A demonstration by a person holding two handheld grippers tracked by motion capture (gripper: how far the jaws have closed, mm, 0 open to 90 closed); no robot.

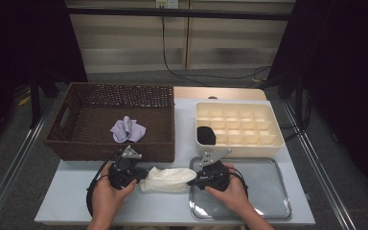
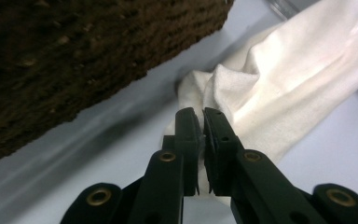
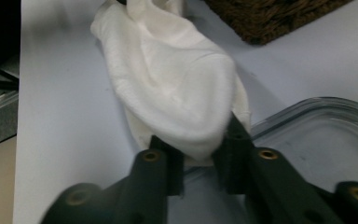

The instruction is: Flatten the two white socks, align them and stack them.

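A white cloth [image 1: 167, 178] lies stretched near the table's front edge, between my two grippers. My left gripper [image 1: 141, 178] is shut on its left end; in the left gripper view the jaws [image 2: 201, 114] stand almost together, pinching a thin fold of the white cloth [image 2: 279, 79]. My right gripper [image 1: 194, 178] holds the other end. In the right gripper view the white cloth [image 3: 177, 79] bunches between that gripper's jaws [image 3: 200, 140] and drapes over the left one. A hand holds each gripper.
A brown wicker basket [image 1: 76, 143] with a purple cloth [image 1: 128, 129] inside stands at the back left. A cream compartment box [image 1: 239, 148] at the back right holds a black item [image 1: 206, 135]. A metal tray [image 1: 268, 191] lies under my right hand.
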